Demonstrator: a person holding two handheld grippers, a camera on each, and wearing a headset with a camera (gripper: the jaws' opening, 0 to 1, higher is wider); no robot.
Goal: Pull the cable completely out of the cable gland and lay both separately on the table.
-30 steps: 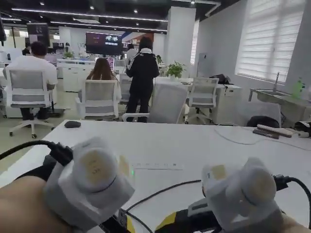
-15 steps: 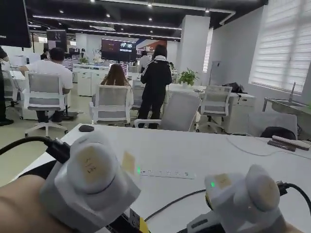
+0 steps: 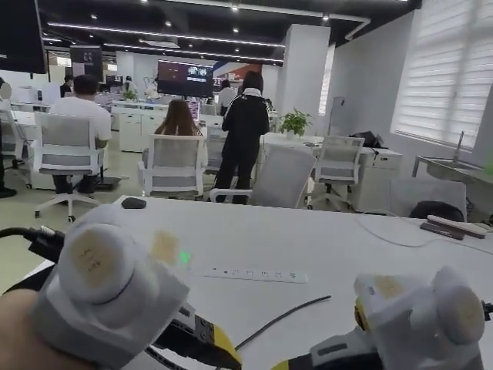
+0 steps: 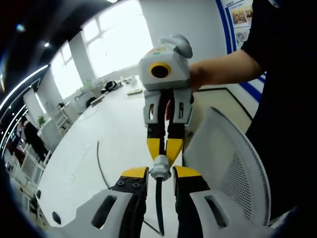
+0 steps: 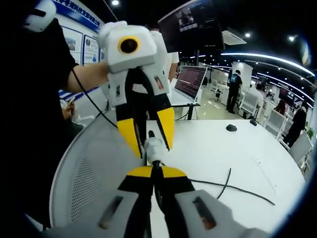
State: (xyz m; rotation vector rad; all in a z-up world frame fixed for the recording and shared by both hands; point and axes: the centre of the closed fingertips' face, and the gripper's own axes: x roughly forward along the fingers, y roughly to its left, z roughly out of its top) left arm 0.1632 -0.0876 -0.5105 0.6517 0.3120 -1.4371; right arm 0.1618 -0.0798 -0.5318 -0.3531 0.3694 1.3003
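The cable gland [image 4: 161, 167], a small pale grey fitting, was off the table. It was held in the air between the two grippers at the table's near edge, over the back of a white mesh chair [image 4: 233, 168]. The black cable [image 5: 156, 187] was threaded through it and showed on both sides of the fitting, so it was not yet pulled out.

The left gripper [image 4: 161, 173] was clenched on the gland. Its yellow-tipped jaws met the fitting on either side, and the cable ran back between them. The right gripper [image 5: 154, 171] faced it head-on from the right, its jaws pinched together on the cable just beside the gland. The two sets of tips were nearly touching. In the head view both white gripper housings sat low at the near edge, the left one at the left and the right one at the right.

Beyond them lay the white table [image 3: 331, 239], with a white power strip [image 3: 248, 274] near its middle. A thin black lead [image 3: 281, 316] lay on the near side of the strip; whether it belonged to the held cable could not be told. A small dark object [image 3: 133, 203] rested at the far left corner.

Farther off was an open office. It had white chairs, two seated people, a person in a black jacket [image 3: 245, 131] standing, a potted plant [image 3: 295, 121], and window blinds [image 3: 451, 69] along the right wall.
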